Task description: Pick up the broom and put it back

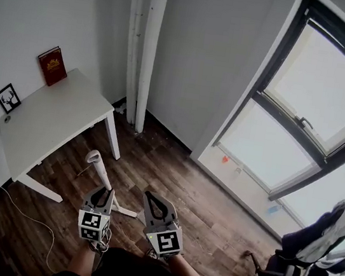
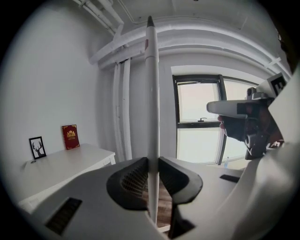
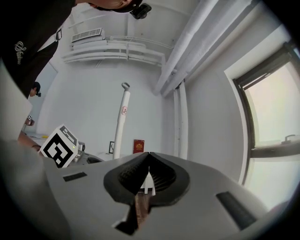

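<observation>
The broom is a slim white pole (image 2: 151, 93) with a rounded top end (image 1: 93, 155). It stands nearly upright and runs straight through my left gripper (image 2: 151, 161), whose jaws are shut on it. In the head view that left gripper (image 1: 105, 190) is low in the middle, over the wooden floor. My right gripper (image 1: 150, 196) is just to its right, apart from the pole. Its jaws (image 3: 149, 153) are shut with nothing between them. From the right gripper view the pole (image 3: 121, 125) rises at the left, above the left gripper's marker cube (image 3: 60, 146). The broom's lower end is hidden.
A white table (image 1: 53, 116) stands at the left against the wall, with a red book (image 1: 52, 65) and a small framed picture (image 1: 8, 97). White pipes (image 1: 144, 46) run up the corner. A big window (image 1: 311, 110) fills the right. A chair with clothes (image 1: 310, 251) is at the lower right.
</observation>
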Demonstrator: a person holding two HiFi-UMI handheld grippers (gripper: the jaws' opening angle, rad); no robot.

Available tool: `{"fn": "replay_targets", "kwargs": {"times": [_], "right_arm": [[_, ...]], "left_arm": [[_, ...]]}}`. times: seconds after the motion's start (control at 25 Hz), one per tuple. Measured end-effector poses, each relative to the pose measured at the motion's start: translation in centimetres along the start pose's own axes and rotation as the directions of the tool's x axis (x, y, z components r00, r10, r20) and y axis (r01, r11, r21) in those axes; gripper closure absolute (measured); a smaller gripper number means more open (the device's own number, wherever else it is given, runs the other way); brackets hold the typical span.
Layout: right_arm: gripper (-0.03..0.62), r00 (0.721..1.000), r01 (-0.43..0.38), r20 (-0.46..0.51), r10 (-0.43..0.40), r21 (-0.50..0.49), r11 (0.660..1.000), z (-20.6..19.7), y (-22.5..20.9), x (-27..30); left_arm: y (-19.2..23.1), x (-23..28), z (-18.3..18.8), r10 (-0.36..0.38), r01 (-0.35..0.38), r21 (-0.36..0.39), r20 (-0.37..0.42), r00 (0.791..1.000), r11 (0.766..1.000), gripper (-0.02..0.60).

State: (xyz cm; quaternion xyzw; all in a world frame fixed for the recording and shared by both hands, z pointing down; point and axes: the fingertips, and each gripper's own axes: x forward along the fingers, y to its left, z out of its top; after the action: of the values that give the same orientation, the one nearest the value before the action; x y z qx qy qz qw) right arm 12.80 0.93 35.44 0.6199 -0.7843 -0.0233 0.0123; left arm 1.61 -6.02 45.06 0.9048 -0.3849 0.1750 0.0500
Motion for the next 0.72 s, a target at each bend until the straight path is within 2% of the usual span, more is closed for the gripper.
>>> {"fn": "replay_targets", "kwargs": {"times": [0.32, 0.48, 0.72], "right_arm": [[0.572, 1.0, 0.029, -0.008, -0.029, 0.035, 0.999, -3.2, -6.6, -3.9], [0.572, 1.0, 0.014, -0.029, -0.011, 0.081, 0.997, -3.7, -7.1, -2.7], [0.572, 0.997, 0.003, -0.072, 0.004, 0.095, 0.995, -7.2, -7.6, 0.2]], "left_arm": [[-5.1, 2.7, -0.5, 0.049, -0.049, -0.089, -0.004, 0.999, 0.995, 0.506], [-5.5, 4.0, -1.0, 0.061, -0.063, -0.131, -0.017, 0.998, 0.989, 0.506], [-4.9, 6.6, -4.1, 0.055, -0.065, -0.16, -0.068, 0.996, 0.985, 0.506]]}}
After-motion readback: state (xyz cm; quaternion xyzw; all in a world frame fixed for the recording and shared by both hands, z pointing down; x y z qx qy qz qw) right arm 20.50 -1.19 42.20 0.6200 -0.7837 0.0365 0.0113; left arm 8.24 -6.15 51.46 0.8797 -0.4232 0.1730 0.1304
